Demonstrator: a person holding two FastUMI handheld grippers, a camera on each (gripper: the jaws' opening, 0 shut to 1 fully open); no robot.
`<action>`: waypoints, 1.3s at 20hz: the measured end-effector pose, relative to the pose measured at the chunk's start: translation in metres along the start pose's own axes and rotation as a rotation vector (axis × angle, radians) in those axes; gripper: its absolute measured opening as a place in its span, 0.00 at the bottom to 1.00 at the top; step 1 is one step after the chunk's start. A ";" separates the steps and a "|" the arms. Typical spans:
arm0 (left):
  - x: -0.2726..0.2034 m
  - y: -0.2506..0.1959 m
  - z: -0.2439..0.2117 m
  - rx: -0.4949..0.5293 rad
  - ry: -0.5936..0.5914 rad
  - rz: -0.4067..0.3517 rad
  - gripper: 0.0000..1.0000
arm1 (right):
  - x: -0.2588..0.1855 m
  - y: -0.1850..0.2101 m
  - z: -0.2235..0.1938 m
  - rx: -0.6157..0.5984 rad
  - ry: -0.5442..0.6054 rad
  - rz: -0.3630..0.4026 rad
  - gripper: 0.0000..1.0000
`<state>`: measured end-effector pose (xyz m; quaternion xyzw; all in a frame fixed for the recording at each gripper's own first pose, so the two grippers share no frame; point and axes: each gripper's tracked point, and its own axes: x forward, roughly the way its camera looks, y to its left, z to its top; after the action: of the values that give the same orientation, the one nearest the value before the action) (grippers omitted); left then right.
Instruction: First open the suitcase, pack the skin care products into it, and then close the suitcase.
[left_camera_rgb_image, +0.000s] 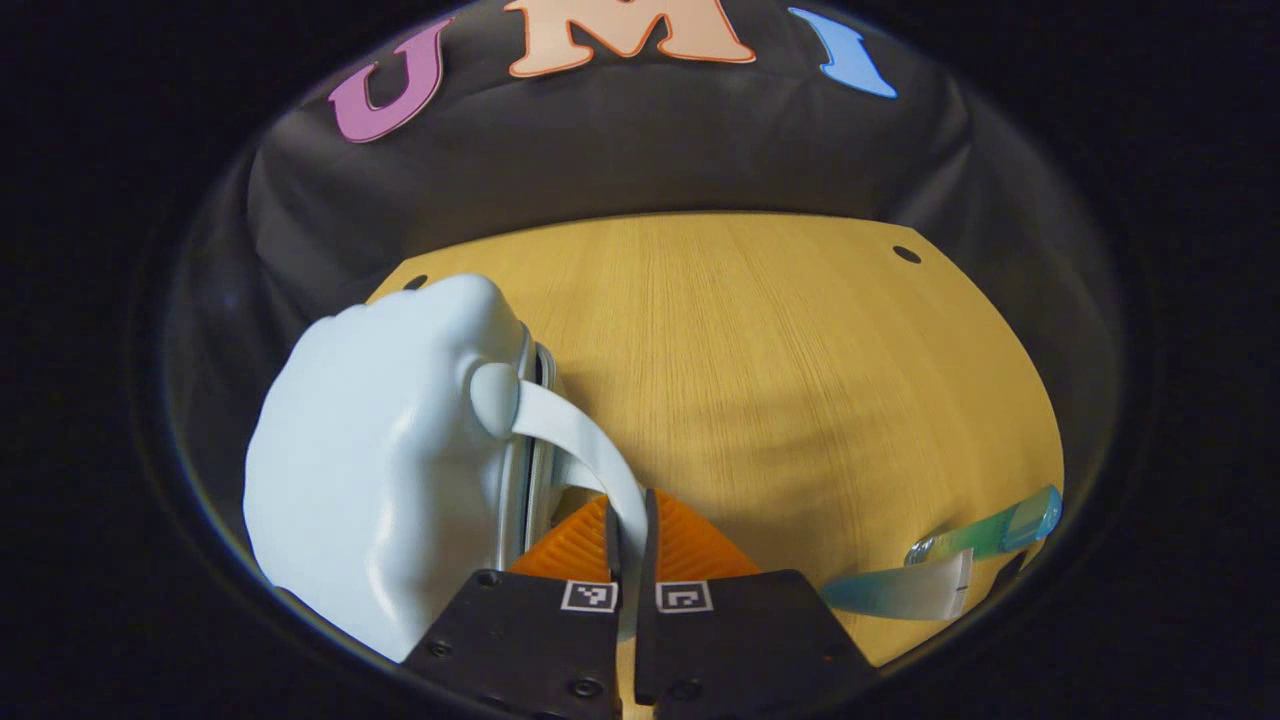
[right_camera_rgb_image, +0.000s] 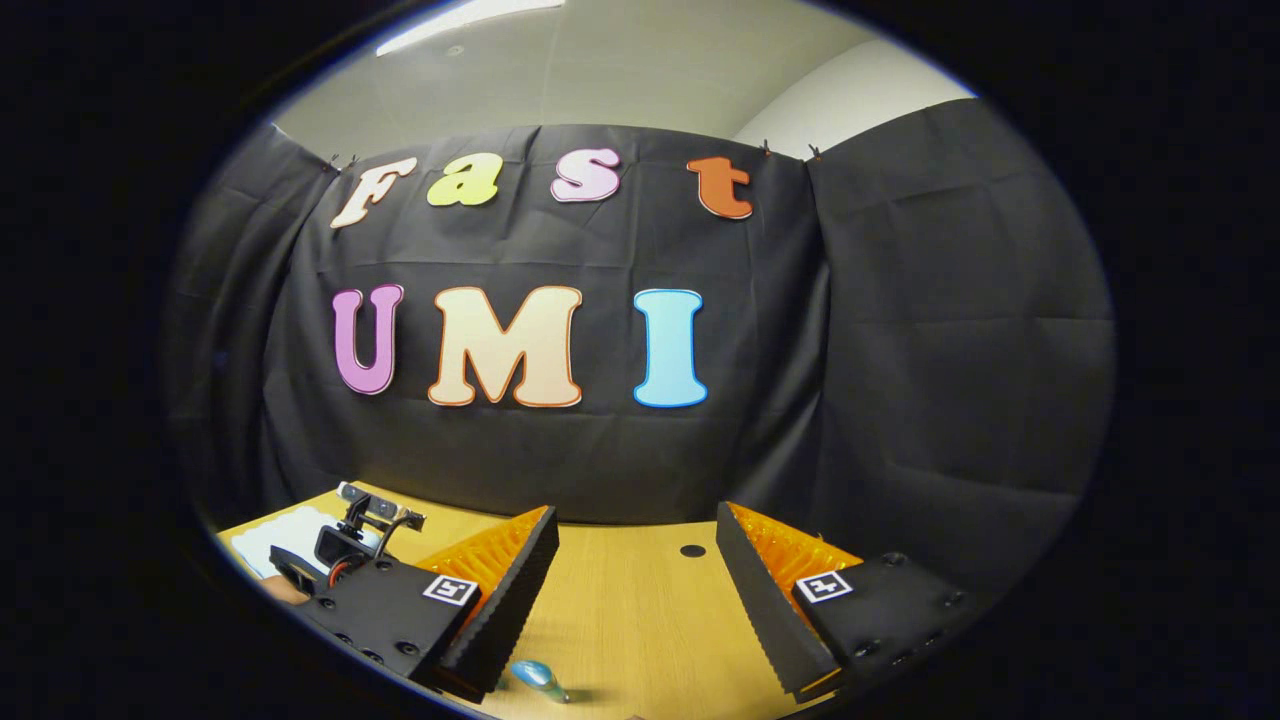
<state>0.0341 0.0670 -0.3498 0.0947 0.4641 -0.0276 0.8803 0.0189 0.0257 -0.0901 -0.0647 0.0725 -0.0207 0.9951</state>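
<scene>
The pale blue suitcase lies at the left of the wooden table, its seam facing right. Its flat handle strap runs down from a round knob into my left gripper, which is shut on it. Two skin care tubes lie at the right near the table's front edge: a green-blue one and a white one with a teal end. My right gripper hangs open over the table with nothing between its fingers. A blue tube end lies just below it. The suitcase also appears far left there.
Black cloth walls close the table's far and side edges. Small dark holes mark the tabletop near the back. In the right gripper view, the other gripper with its camera stands at the left, over the suitcase.
</scene>
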 end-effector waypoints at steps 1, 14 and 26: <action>-0.003 -0.002 0.003 0.001 -0.010 -0.016 0.00 | 0.000 0.001 0.001 0.004 -0.003 0.004 0.99; -0.081 0.037 0.064 -0.049 -0.139 -0.028 0.00 | 0.005 0.041 -0.003 0.049 -0.007 0.090 0.99; -0.143 0.161 0.123 -0.067 -0.310 0.019 0.00 | 0.002 0.127 0.000 0.047 -0.015 0.145 0.99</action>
<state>0.0745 0.1953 -0.1418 0.0643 0.3223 -0.0183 0.9443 0.0248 0.1514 -0.1071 -0.0360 0.0691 0.0503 0.9957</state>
